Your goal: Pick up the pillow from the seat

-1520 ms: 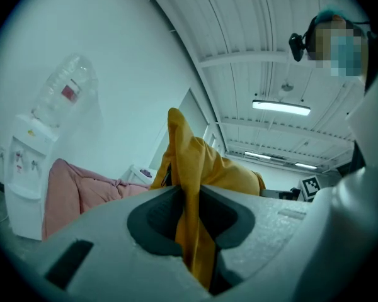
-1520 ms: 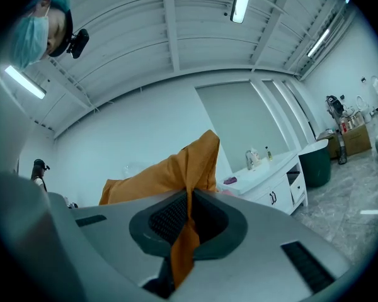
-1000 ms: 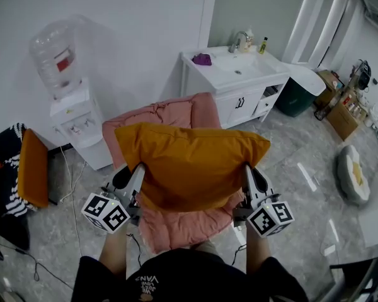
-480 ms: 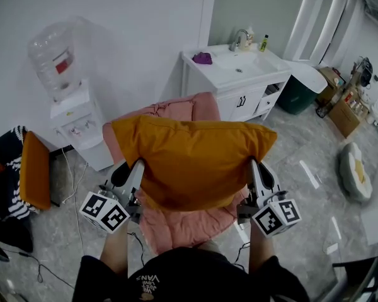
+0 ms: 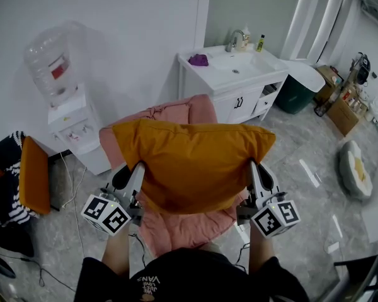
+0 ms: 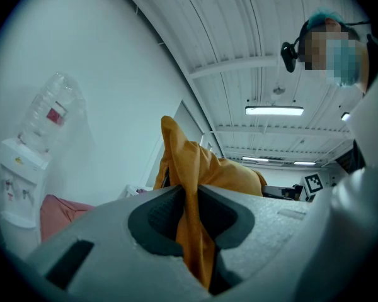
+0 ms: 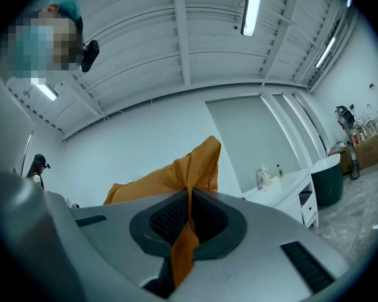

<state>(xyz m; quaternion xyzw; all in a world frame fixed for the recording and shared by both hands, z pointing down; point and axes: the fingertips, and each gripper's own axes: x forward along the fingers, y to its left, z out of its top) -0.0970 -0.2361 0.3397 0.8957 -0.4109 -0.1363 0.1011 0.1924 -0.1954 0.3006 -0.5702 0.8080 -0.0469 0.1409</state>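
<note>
An orange pillow (image 5: 192, 162) hangs in the air above the pink-cushioned seat (image 5: 183, 225), stretched between both grippers. My left gripper (image 5: 136, 172) is shut on the pillow's left edge; in the left gripper view the orange fabric (image 6: 189, 187) is pinched between the dark pads. On the pillow's right edge my right gripper (image 5: 252, 168) is shut, and the right gripper view shows a fold of the pillow (image 7: 188, 225) clamped between its jaws. The pillow hides most of the seat's backrest (image 5: 176, 112).
A water dispenser (image 5: 66, 115) stands at the left wall. Behind the seat is a white sink cabinet (image 5: 233, 80). Another orange cushion (image 5: 34, 175) leans at the far left. Boxes and a green bin (image 5: 296, 96) sit at the right, cables lie on the grey floor.
The pillow has been lifted slightly higher above the seat and the view has shifted a little; both grippers keep their hold on its edges.
</note>
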